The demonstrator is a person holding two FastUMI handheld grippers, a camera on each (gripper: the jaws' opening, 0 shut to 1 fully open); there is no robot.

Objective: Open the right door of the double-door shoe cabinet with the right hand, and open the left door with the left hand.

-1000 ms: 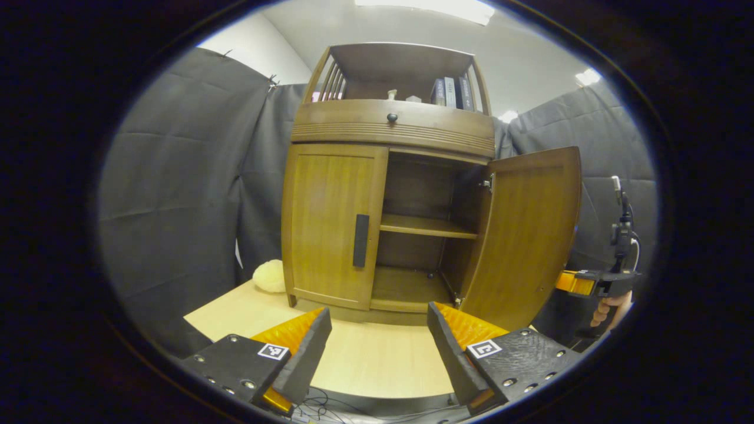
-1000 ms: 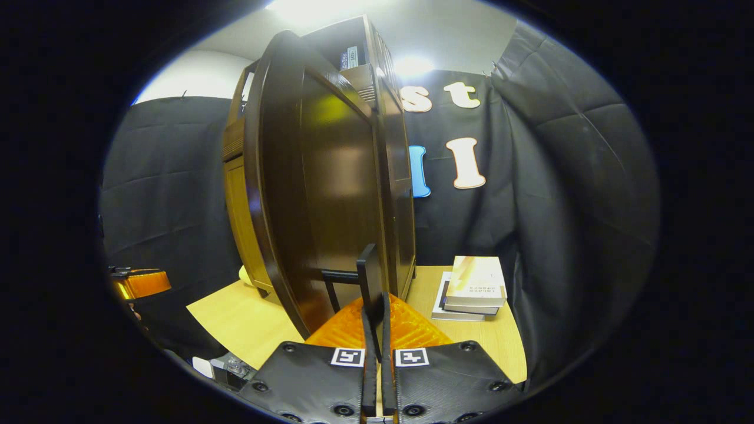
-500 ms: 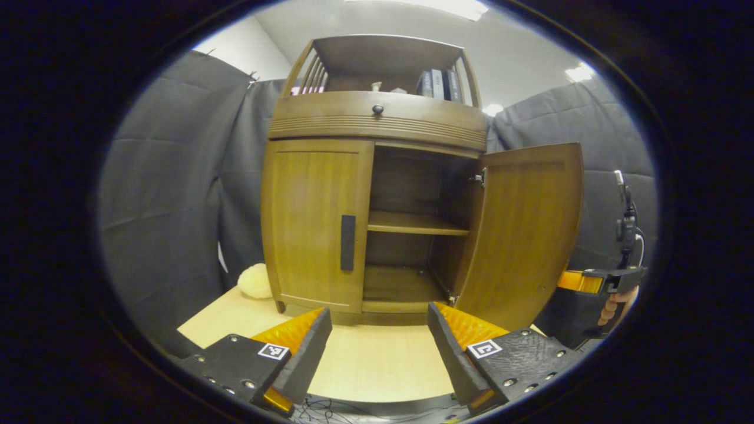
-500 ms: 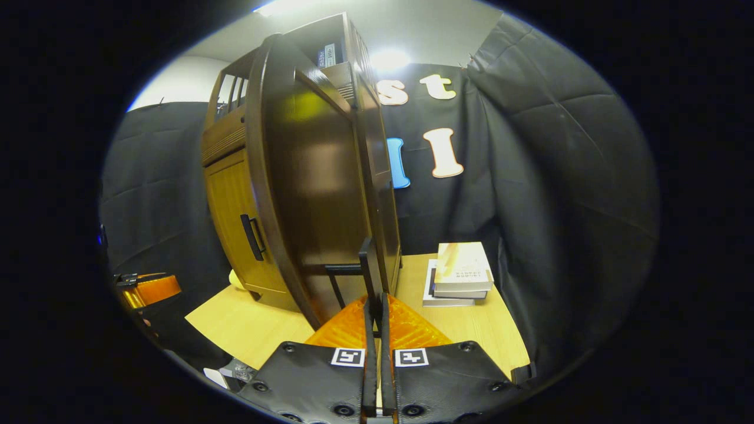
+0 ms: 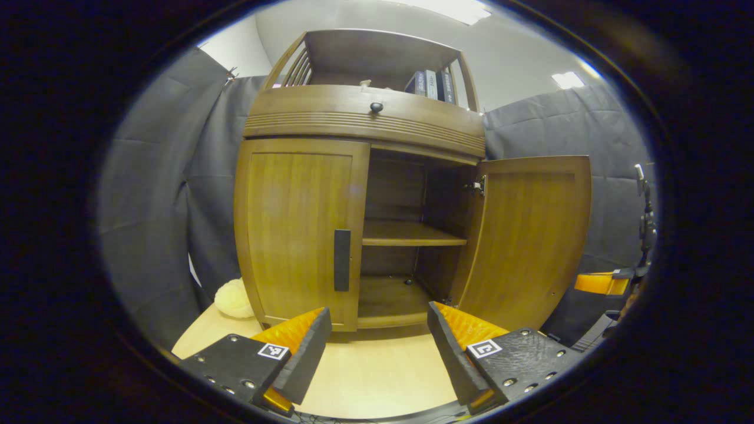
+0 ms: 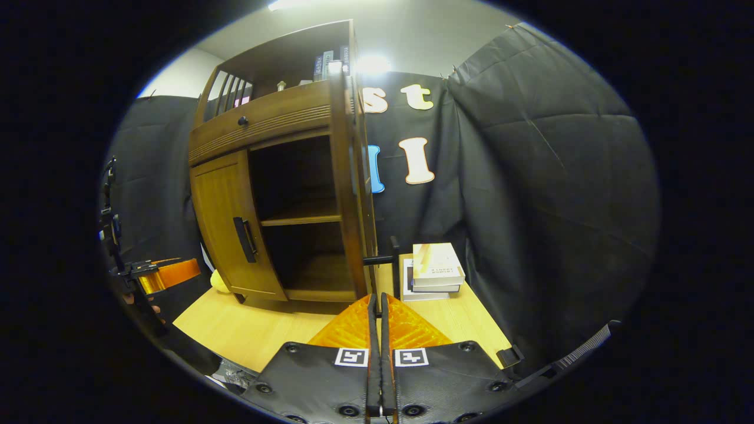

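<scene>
The wooden shoe cabinet stands on a light table. Its left door is closed, with a dark vertical handle. The right door stands wide open, showing a shelf inside. My left gripper is open, low in front of the cabinet, a short way below the left handle. In the right gripper view the right door is edge-on. Its handle stands just beyond and right of my right gripper, which is shut with nothing between its fingers.
A stack of books lies on the table right of the cabinet. A pale soft ball sits at the cabinet's left foot. Books stand on the top shelf above a drawer knob. Black cloth walls close in all around.
The right door has swung further open and its handle has come out from between the right fingers. My left gripper has moved closer to the cabinet.
</scene>
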